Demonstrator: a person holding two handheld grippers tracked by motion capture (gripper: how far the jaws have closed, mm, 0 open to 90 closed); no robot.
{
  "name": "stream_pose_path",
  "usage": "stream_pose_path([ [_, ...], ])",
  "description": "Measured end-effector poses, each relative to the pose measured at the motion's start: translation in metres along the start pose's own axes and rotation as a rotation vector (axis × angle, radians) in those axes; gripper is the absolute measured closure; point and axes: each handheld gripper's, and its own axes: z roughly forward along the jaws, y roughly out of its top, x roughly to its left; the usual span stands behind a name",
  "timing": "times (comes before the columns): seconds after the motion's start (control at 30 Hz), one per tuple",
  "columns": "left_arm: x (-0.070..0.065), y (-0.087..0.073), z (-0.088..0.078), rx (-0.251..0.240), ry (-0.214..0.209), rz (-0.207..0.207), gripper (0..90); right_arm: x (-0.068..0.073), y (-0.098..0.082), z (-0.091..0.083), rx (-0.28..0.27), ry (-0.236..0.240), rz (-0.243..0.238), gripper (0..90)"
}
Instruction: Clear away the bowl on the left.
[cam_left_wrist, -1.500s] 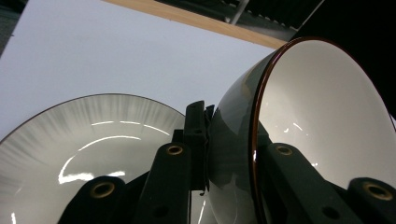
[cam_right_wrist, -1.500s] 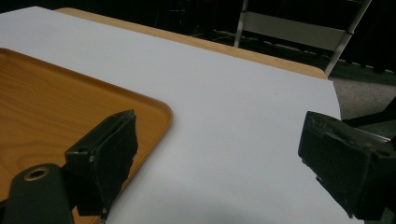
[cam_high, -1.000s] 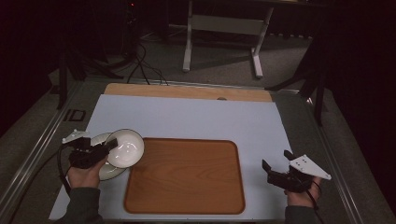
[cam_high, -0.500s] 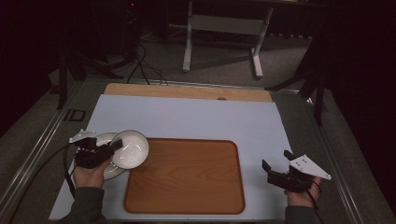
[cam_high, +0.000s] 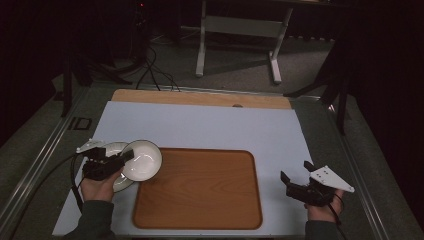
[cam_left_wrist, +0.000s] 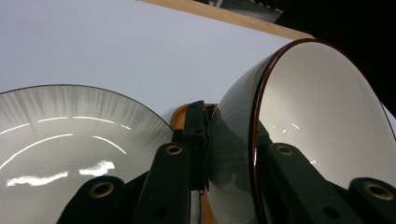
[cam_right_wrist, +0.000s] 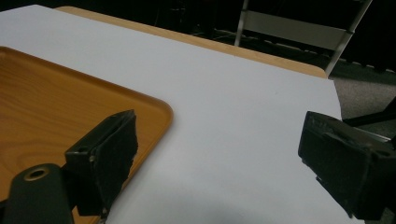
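A white bowl (cam_high: 142, 159) with a dark rim is held tilted above the left edge of the wooden tray (cam_high: 200, 187). My left gripper (cam_high: 120, 158) is shut on its rim; in the left gripper view the bowl (cam_left_wrist: 308, 126) has one jaw inside it and one outside. Beneath and left of it a grey-white plate (cam_high: 112, 150) lies on the table, also seen close up as the plate (cam_left_wrist: 60, 140). My right gripper (cam_high: 295, 177) rests open at the table's right front, its jaws (cam_right_wrist: 219, 163) wide apart over bare surface beside the tray's corner (cam_right_wrist: 56, 107).
The pale blue table top (cam_high: 200, 127) ends in a wooden strip (cam_high: 200, 98) at the far side. Metal rails run along both sides. A white desk frame (cam_high: 240, 30) and cables stand on the floor beyond.
My left gripper has lifted the bowl off the plate and carried it right, toward the tray's left edge. The right gripper has stayed put.
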Motion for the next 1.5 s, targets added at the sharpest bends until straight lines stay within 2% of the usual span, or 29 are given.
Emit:
stream_pose_path([
  [1.5,-0.021,-0.003,0.015,0.042,-0.045,0.047,78.4,0.000,0.000,0.000,0.000,-0.001,0.002,11.4],
])
